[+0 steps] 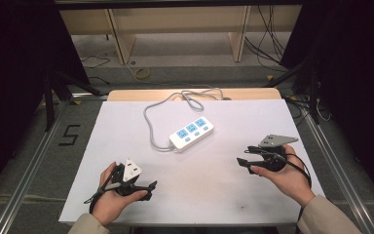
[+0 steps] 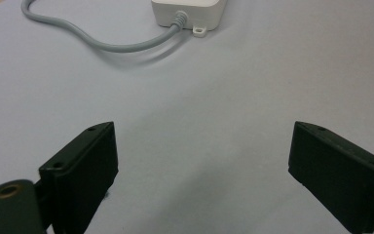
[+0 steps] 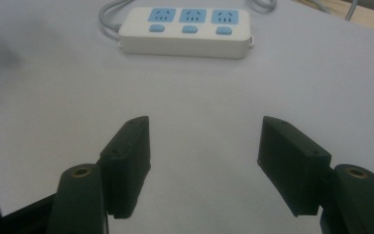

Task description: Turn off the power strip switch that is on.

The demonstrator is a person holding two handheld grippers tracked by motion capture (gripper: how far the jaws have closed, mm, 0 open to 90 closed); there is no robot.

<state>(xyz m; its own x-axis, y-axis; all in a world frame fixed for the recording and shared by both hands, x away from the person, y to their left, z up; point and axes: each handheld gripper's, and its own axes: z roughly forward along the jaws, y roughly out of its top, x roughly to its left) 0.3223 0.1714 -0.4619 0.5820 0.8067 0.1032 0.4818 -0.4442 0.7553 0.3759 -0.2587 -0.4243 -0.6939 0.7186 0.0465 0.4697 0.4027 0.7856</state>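
A white power strip [image 1: 191, 132] with three blue sockets lies diagonally mid-table, grey cord [image 1: 152, 127] trailing.

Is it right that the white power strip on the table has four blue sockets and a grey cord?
Not quite: the power strip has three blue sockets, not four, as the right gripper view shows. It is white, lies on the table, and has a grey cord.

your left hand-held gripper [image 1: 148, 187] and right hand-held gripper [image 1: 242, 162] flank the white power strip [image 1: 191, 132] on the tabletop [image 1: 126, 126], both well apart from it.
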